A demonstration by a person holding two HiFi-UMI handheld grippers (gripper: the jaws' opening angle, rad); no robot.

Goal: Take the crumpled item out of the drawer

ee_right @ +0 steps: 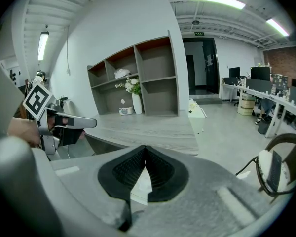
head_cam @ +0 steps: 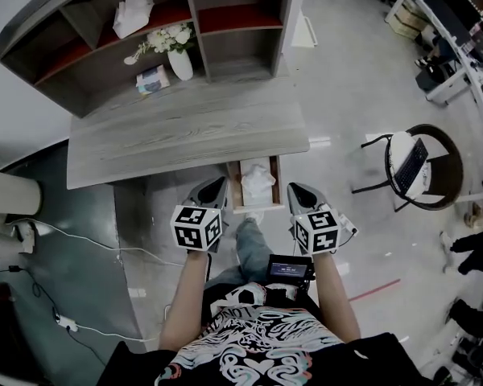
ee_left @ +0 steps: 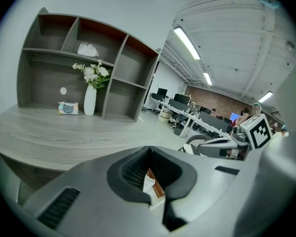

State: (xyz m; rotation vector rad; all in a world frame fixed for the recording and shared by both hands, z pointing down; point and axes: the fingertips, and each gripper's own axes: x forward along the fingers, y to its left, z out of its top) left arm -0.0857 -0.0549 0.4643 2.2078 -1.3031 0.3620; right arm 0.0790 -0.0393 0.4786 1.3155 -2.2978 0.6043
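Both of my grippers hang in front of the open drawer [head_cam: 233, 186], and neither holds anything. The left gripper [head_cam: 216, 185] is just off the drawer's left wall and the right gripper [head_cam: 295, 188] just off its right wall. In the left gripper view the left gripper [ee_left: 148, 153] has its ribbed pads pressed together at the tips with nothing pinched between them. The right gripper [ee_right: 145, 153] shows the same in its own view: clenched and empty.

The drawer is pulled out from under the front edge of the tabletop [head_cam: 185, 127], toward its right front corner. The crumpled item [head_cam: 258, 178] lies inside, a white bunched heap filling the back and middle, with a bare strip of floor left at the drawer's front.

I judge it to be paper or thin cloth: very light, soft, and no risk of breaking. It should squash under the pads, not slip, but a loose fold could tear off or unfurl if I nip only an edge. The raised ridge at the top of the heap looks like the best place to bite, taking several layers at once. The drawer is narrow, so I would spread one pair of jaws, come down from above between the side walls, then lift straight up.
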